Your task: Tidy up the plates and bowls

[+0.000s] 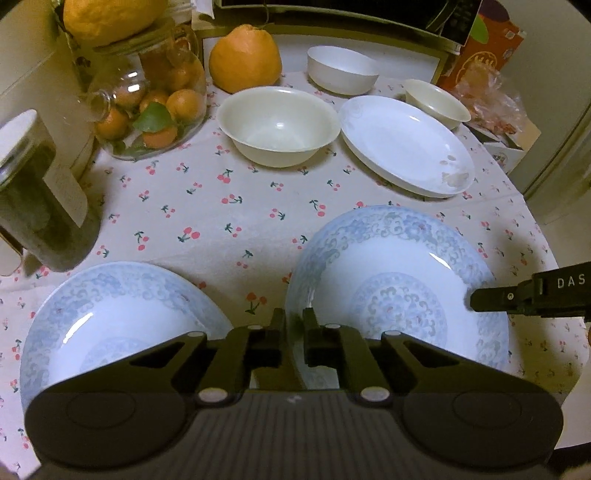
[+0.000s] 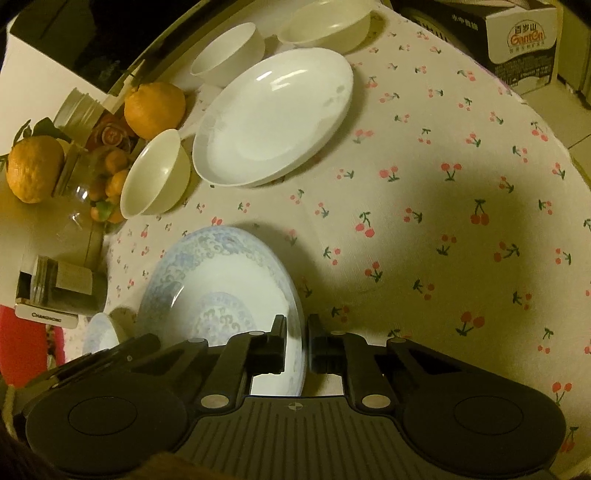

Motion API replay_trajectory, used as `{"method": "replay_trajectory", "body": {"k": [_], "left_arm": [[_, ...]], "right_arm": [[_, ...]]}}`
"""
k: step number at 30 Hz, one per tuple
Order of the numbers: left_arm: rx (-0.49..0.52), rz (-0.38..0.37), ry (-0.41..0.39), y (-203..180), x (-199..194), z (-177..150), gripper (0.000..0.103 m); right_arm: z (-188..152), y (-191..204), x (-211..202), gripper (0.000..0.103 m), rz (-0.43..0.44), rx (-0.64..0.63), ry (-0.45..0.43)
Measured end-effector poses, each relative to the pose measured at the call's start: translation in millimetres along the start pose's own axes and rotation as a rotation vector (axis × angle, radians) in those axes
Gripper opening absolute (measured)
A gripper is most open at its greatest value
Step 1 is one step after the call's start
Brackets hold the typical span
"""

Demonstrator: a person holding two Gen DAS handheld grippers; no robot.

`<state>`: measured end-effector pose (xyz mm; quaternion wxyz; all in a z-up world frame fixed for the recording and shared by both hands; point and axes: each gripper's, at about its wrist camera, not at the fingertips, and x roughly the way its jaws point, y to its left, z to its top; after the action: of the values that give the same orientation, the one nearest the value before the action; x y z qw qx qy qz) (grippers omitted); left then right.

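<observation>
A blue-patterned plate (image 1: pixel 399 258) (image 2: pixel 221 280) lies on the cherry-print tablecloth (image 1: pixel 221 221). My left gripper (image 1: pixel 294 325) is shut on its left rim, and my right gripper (image 2: pixel 296 332) is shut on the opposite rim; its tip (image 1: pixel 476 299) shows in the left wrist view. A second blue-patterned plate (image 1: pixel 110 314) (image 2: pixel 99 332) lies just to the left. Farther back are a plain white plate (image 1: pixel 402 144) (image 2: pixel 273 114), a large cream bowl (image 1: pixel 277 125) (image 2: pixel 155 173), a white bowl (image 1: pixel 341 70) (image 2: pixel 229 48) and a small cream bowl (image 1: pixel 436 99) (image 2: pixel 325 26).
A glass jar of small oranges (image 1: pixel 147 103) and a large orange (image 1: pixel 243 59) stand at the back left. A dark lidded jar (image 1: pixel 37 195) stands close to the second plate. An orange box (image 1: pixel 480 48) and a carton (image 2: pixel 524 40) sit beyond the table's far side.
</observation>
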<state>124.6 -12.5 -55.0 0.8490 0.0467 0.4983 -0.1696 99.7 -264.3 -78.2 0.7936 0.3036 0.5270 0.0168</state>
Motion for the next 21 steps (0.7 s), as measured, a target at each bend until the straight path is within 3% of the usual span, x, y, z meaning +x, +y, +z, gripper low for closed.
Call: {"method": "replay_trajectory", "body": {"k": [21], "left_arm": [[0.005, 0.025, -0.005, 0, -6, -3, 0.007]], "right_arm": [[21, 12, 13, 0.012, -0.019, -0.010, -0.061]]}}
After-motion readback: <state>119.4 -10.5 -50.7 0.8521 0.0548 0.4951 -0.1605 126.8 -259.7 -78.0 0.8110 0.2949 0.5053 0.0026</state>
